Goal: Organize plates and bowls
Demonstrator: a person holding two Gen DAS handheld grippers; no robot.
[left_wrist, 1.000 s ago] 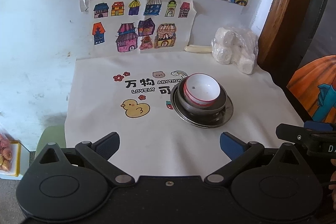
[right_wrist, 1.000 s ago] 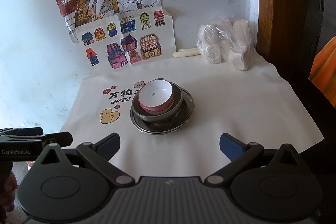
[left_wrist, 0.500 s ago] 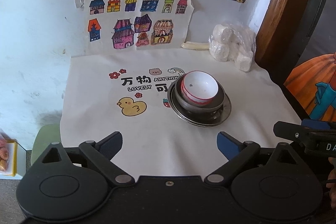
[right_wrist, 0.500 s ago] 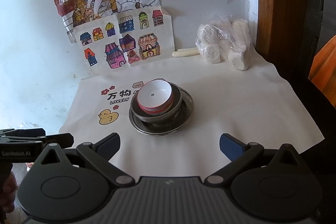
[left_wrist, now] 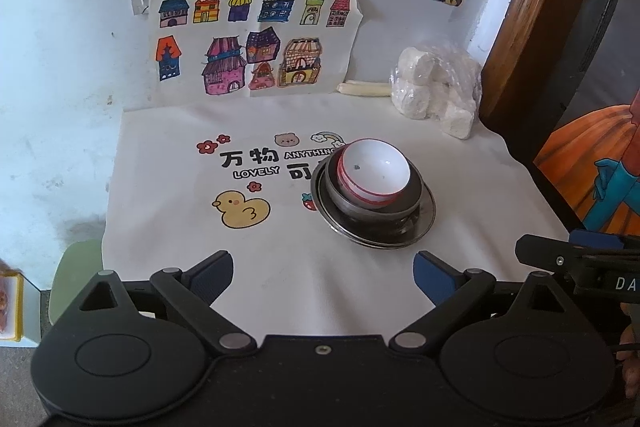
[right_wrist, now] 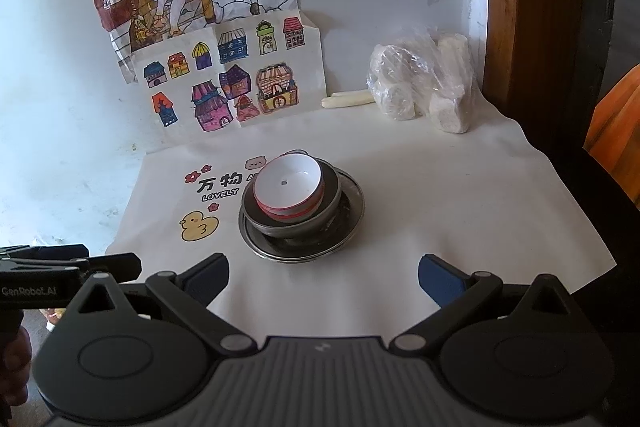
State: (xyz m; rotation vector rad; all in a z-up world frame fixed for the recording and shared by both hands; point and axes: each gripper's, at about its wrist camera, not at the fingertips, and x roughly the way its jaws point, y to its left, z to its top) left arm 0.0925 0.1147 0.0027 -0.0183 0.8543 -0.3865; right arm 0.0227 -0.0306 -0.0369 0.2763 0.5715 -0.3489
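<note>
1. White with red bands, the small bowl (left_wrist: 375, 174) sits nested inside a grey bowl (left_wrist: 412, 195), and that one rests on a steel plate (left_wrist: 424, 223); the whole stack stands on the printed cloth (left_wrist: 168, 227), mid-table.
2. Left gripper (left_wrist: 323, 269): jaws spread wide, nothing between them, hovering at the near edge of the cloth. The stack lies ahead of it and a touch to the right.
3. Right gripper (right_wrist: 323, 270): also wide and empty. From its camera, the stack sits ahead and slightly left of centre.
4. So the stack lies between the two claws, apart from both, and neither looks clearly nearer.
5. The stack is round, so no long axis governs the approach; any rim grip would come from the near side.
6. Judgement: the dishes already look nested by size, so the organizing seems nearly or fully done.
7. A bag of white rolls (right_wrist: 420, 83) sits well back by the wall, clear of any reach.
</note>
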